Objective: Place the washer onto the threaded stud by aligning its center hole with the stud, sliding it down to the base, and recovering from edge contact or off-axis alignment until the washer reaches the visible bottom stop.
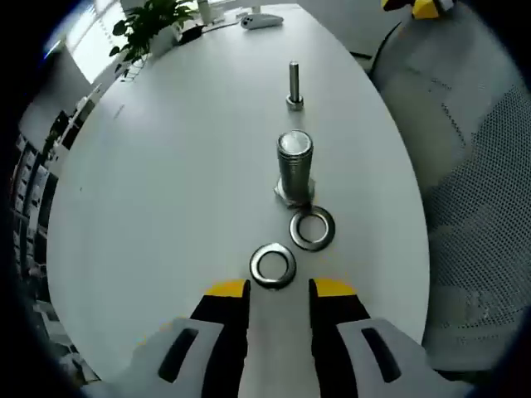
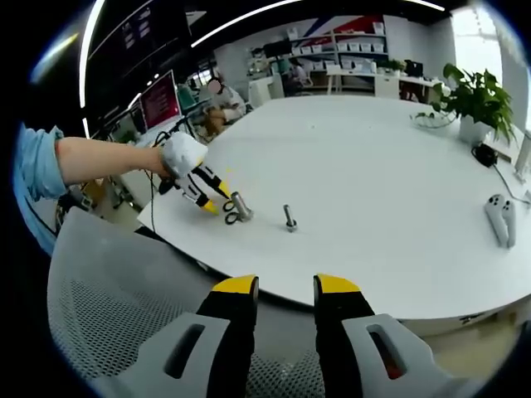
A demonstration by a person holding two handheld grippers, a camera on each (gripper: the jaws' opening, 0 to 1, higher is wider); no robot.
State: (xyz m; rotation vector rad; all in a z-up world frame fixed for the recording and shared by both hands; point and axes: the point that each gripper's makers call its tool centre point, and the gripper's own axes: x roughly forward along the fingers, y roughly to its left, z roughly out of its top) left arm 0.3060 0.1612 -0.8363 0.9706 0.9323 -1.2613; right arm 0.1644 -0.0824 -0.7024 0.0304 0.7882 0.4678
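Observation:
Two steel washers lie flat on the white table (image 1: 166,191): the near washer (image 1: 273,265) and a second washer (image 1: 313,229) that touches the hex base of the thick threaded stud (image 1: 294,166). The stud stands upright with nothing on it. My left gripper (image 1: 280,290) is open just short of the near washer, with nothing between its yellow-tipped jaws. In the right gripper view the left gripper (image 2: 217,199), held by a gloved hand, points at the stud (image 2: 241,207). My right gripper (image 2: 286,286) is open and empty, off the table's near edge.
A thin upright bolt (image 1: 294,83) stands beyond the stud, also the bolt (image 2: 289,217). A grey mesh chair (image 2: 116,307) sits under the right gripper. A potted plant (image 2: 477,99) and a white controller (image 2: 500,217) are at the table's far side. People sit in the background.

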